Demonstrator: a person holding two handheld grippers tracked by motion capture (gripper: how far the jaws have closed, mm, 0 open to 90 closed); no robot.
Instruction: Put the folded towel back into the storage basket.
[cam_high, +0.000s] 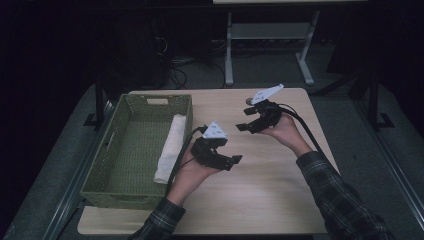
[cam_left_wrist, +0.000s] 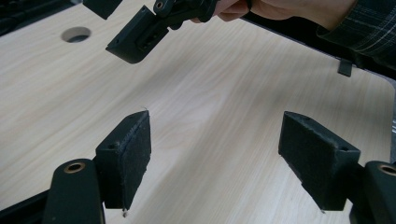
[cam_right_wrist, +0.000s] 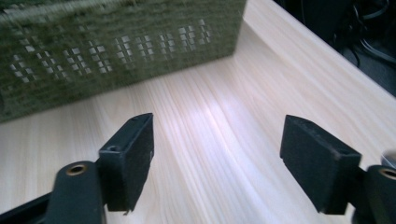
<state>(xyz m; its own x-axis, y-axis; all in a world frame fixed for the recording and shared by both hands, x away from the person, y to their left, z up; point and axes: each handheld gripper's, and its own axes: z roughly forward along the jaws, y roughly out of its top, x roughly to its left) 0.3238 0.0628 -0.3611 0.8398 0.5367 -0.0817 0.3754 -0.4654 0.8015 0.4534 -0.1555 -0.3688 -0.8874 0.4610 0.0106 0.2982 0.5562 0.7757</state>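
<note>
Both grippers are hanging over the bare middle of the desk, well clear of its edges. The left gripper and right gripper are standing released, nothing between the jaws. The white towel is lying along the right wall of the green basket (at the desk's left edge). The left gripper view is showing a round hole in the desk.

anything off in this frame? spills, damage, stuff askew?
Nothing stands out. The rolled white cloth lies inside the green basket along its right wall, no spill on the table. Left gripper and right gripper are both open and empty above bare wood.
</note>
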